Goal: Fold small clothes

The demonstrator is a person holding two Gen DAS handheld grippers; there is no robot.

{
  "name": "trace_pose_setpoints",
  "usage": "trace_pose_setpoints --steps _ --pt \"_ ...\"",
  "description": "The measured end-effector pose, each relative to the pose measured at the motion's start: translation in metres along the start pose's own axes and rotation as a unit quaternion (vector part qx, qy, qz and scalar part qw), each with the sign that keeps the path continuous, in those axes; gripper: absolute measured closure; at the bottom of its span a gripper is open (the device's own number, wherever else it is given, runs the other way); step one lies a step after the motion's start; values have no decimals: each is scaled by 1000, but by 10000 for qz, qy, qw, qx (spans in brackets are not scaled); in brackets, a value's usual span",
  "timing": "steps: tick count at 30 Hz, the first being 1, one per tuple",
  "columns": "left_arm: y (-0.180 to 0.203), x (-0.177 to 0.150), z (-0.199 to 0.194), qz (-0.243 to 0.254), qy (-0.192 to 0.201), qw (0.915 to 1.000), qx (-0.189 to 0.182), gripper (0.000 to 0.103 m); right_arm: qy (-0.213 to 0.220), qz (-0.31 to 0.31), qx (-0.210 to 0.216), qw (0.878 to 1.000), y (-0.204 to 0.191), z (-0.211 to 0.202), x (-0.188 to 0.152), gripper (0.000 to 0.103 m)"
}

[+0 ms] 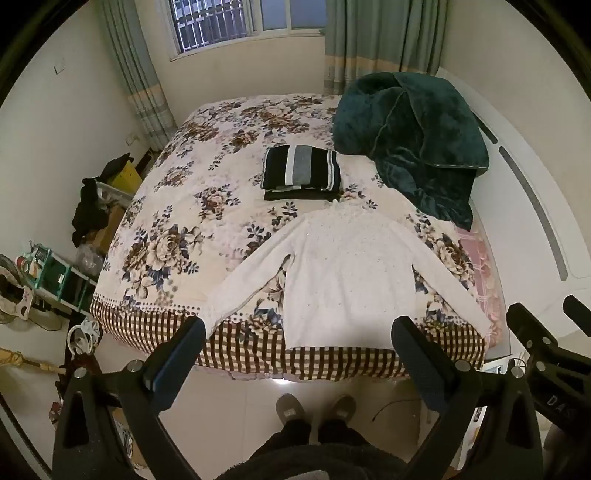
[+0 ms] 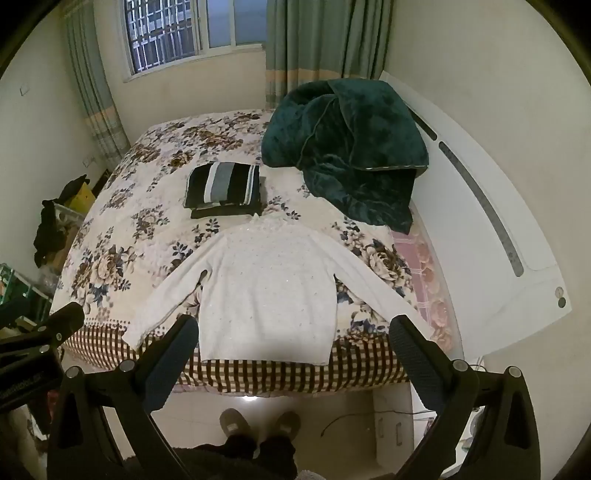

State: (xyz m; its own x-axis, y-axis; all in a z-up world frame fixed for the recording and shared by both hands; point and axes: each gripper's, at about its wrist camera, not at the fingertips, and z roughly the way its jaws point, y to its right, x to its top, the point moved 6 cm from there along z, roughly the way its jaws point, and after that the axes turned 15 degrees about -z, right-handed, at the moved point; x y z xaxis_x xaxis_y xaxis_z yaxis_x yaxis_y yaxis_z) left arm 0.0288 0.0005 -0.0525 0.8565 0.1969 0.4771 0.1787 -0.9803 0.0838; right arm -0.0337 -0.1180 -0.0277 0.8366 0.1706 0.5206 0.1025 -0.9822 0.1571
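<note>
Bedroom with a floral-covered bed (image 1: 177,206). A white sweater (image 1: 343,280) lies flat, sleeves spread, directly ahead of both claws. Left gripper (image 1: 299,332) and right gripper (image 2: 293,330): fingers spread wide, holding nothing. Beyond the sweater, a striped folded garment (image 1: 301,171); farther right, a green blanket (image 1: 413,147).

Home bedroom — floral-covered bed (image 1: 192,206), curtained window (image 1: 236,22), green blanket (image 2: 347,147)

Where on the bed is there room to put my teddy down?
The widest free patch of bed is left of the white sweater and striped folded pile. There is more beyond the pile, toward the window. The right side is crowded by the green blanket. Both tongs hang open over the floor.
</note>
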Motion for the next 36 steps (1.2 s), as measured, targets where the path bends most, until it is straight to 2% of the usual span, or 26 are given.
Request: trace_pose_setpoints --steps 16,36 --pt "13 6 -4 -9 -10 10000 -22 0 -52 -44 -65 10000 3 2 4 0" --pt "7 7 -15 -72 66 9999 -78 0 -28 -75 -41 10000 9 3 10 0"
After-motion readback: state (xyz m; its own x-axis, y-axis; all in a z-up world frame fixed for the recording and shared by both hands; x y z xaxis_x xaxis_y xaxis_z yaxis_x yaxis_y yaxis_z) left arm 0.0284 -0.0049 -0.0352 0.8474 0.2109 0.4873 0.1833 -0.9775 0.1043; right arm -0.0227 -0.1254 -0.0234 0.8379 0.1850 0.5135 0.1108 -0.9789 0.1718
